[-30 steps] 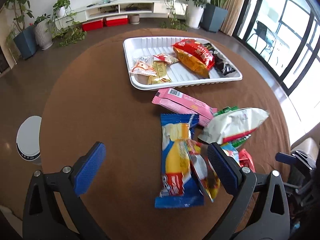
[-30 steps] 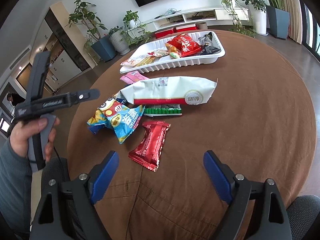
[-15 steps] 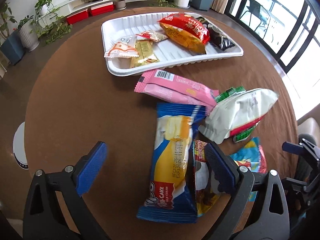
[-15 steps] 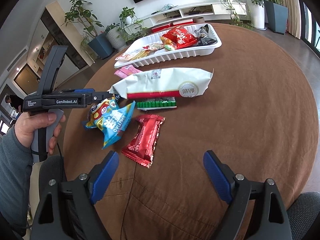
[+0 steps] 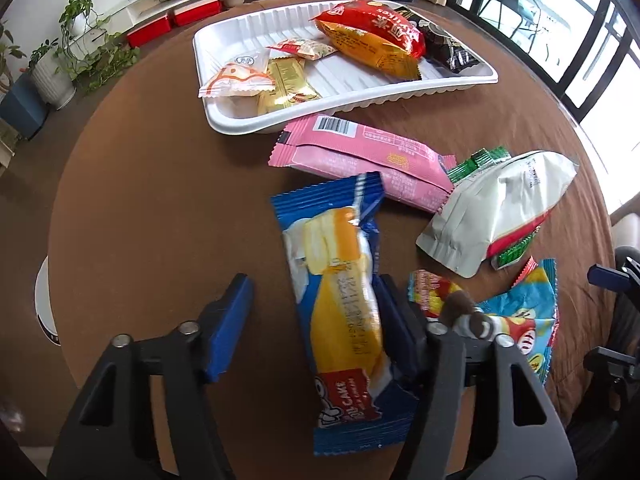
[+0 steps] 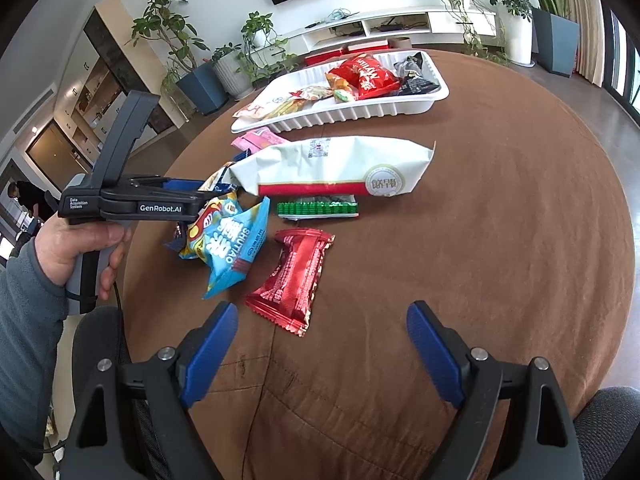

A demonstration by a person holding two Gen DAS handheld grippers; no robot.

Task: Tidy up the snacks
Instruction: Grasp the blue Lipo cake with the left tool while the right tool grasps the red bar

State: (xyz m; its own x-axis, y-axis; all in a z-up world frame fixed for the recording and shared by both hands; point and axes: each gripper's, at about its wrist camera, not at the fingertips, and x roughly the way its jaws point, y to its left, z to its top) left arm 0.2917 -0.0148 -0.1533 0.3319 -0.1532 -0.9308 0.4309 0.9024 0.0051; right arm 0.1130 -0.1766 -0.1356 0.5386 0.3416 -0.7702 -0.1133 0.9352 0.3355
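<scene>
Blue cake pack (image 5: 344,312) lies on brown table (image 5: 160,200), short of white tray (image 5: 348,108), between L gripper (image 5: 312,320) jaws. Jaws closing; right pad touches pack edge, left pad still apart, so no grip yet. Step: pick-up. Next, prob: finish squeeze, lift, carry to tray. R gripper (image 6: 320,344) wide open, holds nothing. Legible: "CAKE" on pack, "GenRobot.AI" on gripper, "SHUTIAO" on light-blue bag (image 6: 232,248).
</scene>
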